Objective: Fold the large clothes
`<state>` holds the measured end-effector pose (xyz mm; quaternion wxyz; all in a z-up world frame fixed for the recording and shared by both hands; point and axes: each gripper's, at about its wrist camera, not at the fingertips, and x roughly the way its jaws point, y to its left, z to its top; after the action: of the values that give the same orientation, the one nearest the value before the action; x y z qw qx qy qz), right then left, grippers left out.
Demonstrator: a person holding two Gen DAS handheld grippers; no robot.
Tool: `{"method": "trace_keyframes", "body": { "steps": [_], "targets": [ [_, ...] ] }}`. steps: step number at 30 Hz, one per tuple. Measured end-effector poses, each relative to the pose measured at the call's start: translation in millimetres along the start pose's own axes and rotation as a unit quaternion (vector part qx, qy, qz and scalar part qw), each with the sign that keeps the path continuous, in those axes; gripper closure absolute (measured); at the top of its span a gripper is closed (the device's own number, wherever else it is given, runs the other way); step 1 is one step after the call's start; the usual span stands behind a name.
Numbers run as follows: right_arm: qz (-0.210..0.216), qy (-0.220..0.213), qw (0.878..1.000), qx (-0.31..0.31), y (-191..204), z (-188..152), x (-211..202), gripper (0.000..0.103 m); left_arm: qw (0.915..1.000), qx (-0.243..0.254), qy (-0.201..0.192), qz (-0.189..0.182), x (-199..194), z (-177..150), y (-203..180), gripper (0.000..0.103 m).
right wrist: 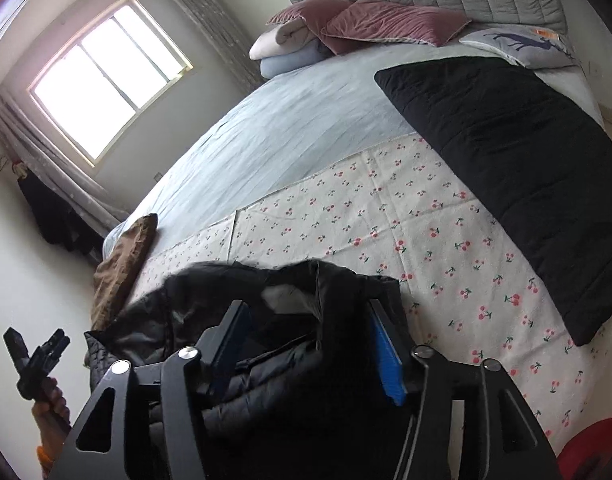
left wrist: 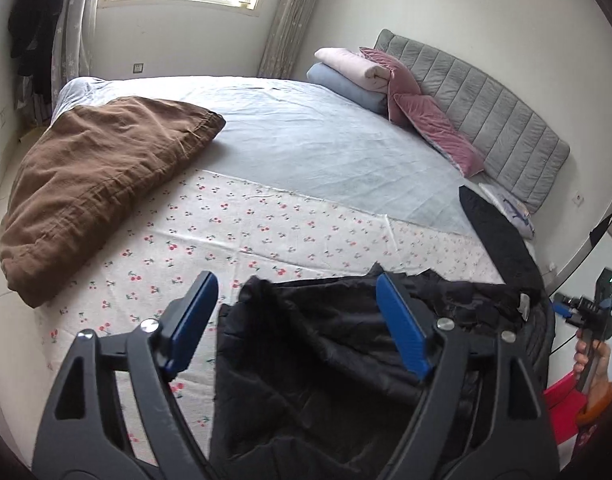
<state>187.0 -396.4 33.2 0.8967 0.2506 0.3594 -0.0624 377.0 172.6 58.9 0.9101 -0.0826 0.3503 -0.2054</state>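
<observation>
Bed (left wrist: pixel 306 152) — black jacket (left wrist: pixel 317 360) heaped directly under both tools, left tool (left wrist: pixel 298 316) and right tool (right wrist: pixel 309 344) both released, nothing grasped.

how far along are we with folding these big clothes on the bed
Done, apparently: a black folded piece and a brown one lie flat on the bed. In hand: nothing gripped; the left gripper and right gripper stand open over the crumpled black jacket. Left: folding that jacket.

Pink pillows (left wrist: pixel 433 120): two are lying there.
Rolled blankets (left wrist: pixel 349 76): two are sitting stacked.
Black coats (left wrist: pixel 325 360): maybe two are showing.
Brown blanket (left wrist: pixel 102 188): one.
</observation>
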Motion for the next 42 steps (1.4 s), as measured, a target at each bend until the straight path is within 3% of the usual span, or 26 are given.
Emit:
{"method": "trace_keyframes", "body": {
  "steps": [7, 15, 21, 23, 24, 25, 27, 29, 32, 34, 35, 38, 40, 41, 42],
  "targets": [
    [0.000, 0.011, 1.000, -0.026, -4.7, -2.4, -6.5, 0.035, 0.9985, 0.025, 0.045, 0.019, 11.8, -19.9, 27.0, 0.021],
    [-0.069, 0.065, 0.987, -0.126, -3.3, -29.4, 27.0, 0.035, 0.9940, 0.057, 0.091, -0.018, 27.9, -37.2, 31.2, 0.021],
    [-0.076, 0.092, 0.984, -0.133, 3.9, -9.7, 67.0, 0.035, 0.9888, 0.056, 0.131, -0.043, 61.0, -29.6, 26.3, 0.021],
    [-0.065, 0.093, 0.987, -0.110, 4.1, 1.9, 77.7, 0.035, 0.9891, 0.035, 0.132, -0.054, 70.6, -23.8, 25.7, 0.027],
    [-0.053, 0.093, 0.990, -0.089, 1.2, 7.5, 82.3, 0.035, 0.9894, 0.021, 0.130, -0.062, 73.6, -21.4, 25.9, 0.035],
    [-0.043, 0.086, 0.993, -0.062, -4.7, 13.2, 86.6, 0.035, 0.9904, 0.003, 0.126, -0.059, 76.3, -19.5, 27.9, 0.054],
    [-0.041, 0.066, 0.997, -0.009, -20.1, 21.8, 91.4, 0.035, 0.9909, -0.034, 0.130, -0.003, 85.8, -17.6, 37.7, 0.078],
    [-0.058, 0.054, 0.996, 0.037, -39.6, 26.1, 93.2, 0.035, 0.9886, -0.065, 0.133, 0.023, 89.0, -19.8, 48.4, 0.078],
    [-0.047, 0.048, 0.996, 0.060, -56.5, 25.8, 88.7, 0.035, 0.9906, -0.063, 0.121, 0.009, 80.1, -24.0, 52.1, 0.071],
    [-0.029, 0.048, 0.997, 0.055, -61.4, 24.4, 85.1, 0.035, 0.9905, -0.062, 0.122, -0.013, 75.4, -25.0, 53.1, 0.051],
    [-0.019, 0.050, 0.997, 0.050, -62.0, 23.8, 84.0, 0.035, 0.9902, -0.063, 0.122, -0.027, 73.6, -25.1, 53.0, 0.048],
    [0.027, 0.056, 0.997, 0.046, -57.3, 23.0, 84.5, 0.035, 0.9825, -0.097, 0.129, -0.094, 75.4, -23.9, 55.1, 0.048],
    [0.044, 0.060, 0.996, 0.042, -49.4, 21.6, 89.5, 0.035, 0.9800, -0.108, 0.130, -0.104, 79.0, -23.0, 53.0, 0.048],
    [0.037, 0.060, 0.997, 0.033, -43.8, 20.3, 93.1, 0.036, 0.9802, -0.107, 0.132, -0.101, 81.3, -23.1, 50.4, 0.052],
    [0.023, 0.057, 0.998, 0.022, -39.0, 18.8, 95.9, 0.038, 0.9808, -0.103, 0.134, -0.098, 82.9, -23.3, 48.0, 0.068]
  ]
}}
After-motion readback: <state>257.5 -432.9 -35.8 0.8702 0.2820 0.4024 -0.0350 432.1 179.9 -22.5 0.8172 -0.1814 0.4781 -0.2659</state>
